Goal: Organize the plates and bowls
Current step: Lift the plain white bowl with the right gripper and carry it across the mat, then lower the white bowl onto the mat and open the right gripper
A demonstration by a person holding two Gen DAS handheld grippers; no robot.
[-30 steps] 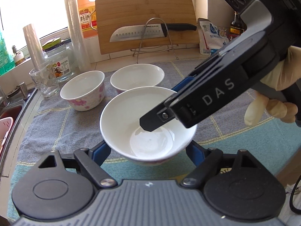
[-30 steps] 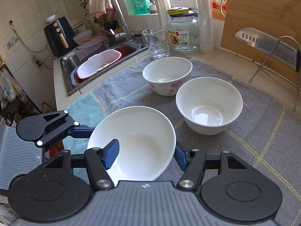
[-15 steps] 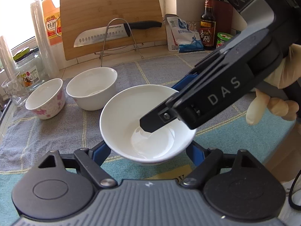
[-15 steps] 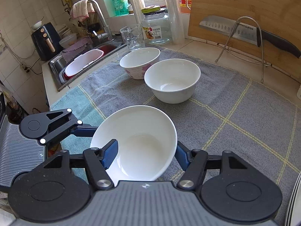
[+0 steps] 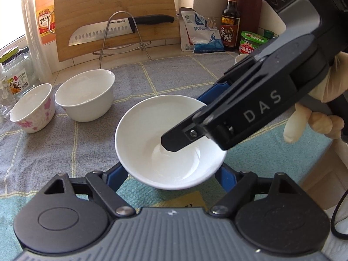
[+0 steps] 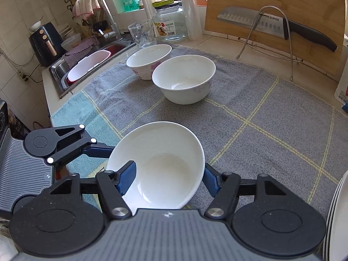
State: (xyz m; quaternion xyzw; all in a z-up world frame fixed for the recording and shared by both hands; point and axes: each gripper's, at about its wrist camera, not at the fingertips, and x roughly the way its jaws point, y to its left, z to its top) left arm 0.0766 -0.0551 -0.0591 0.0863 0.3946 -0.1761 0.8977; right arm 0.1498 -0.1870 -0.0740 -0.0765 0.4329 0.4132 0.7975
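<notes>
A plain white bowl (image 5: 152, 143) (image 6: 165, 165) is held above the grey-and-teal cloth by both grippers. My left gripper (image 5: 169, 174) clasps it from the sides. My right gripper (image 6: 167, 178) grips its rim, one blue finger (image 6: 126, 178) inside the bowl, and shows in the left wrist view (image 5: 250, 113) reaching in from the right. A second white bowl (image 5: 86, 94) (image 6: 184, 78) and a flowered bowl (image 5: 31, 107) (image 6: 149, 61) stand on the cloth further back. White plate edges (image 6: 337, 217) show at the right.
A cutting board (image 5: 115, 13) with a knife (image 5: 113, 29) on a wire rack (image 6: 269, 41) stands at the back. Bottles, a salt bag (image 5: 202, 32) and jars (image 5: 253, 42) line the wall. A glass (image 6: 142, 32), a jar (image 6: 170, 21) and the sink (image 6: 91, 65) lie left.
Both grippers have carried the white bowl to the right across the cloth, away from the other two bowls. The grip on it has not changed.
</notes>
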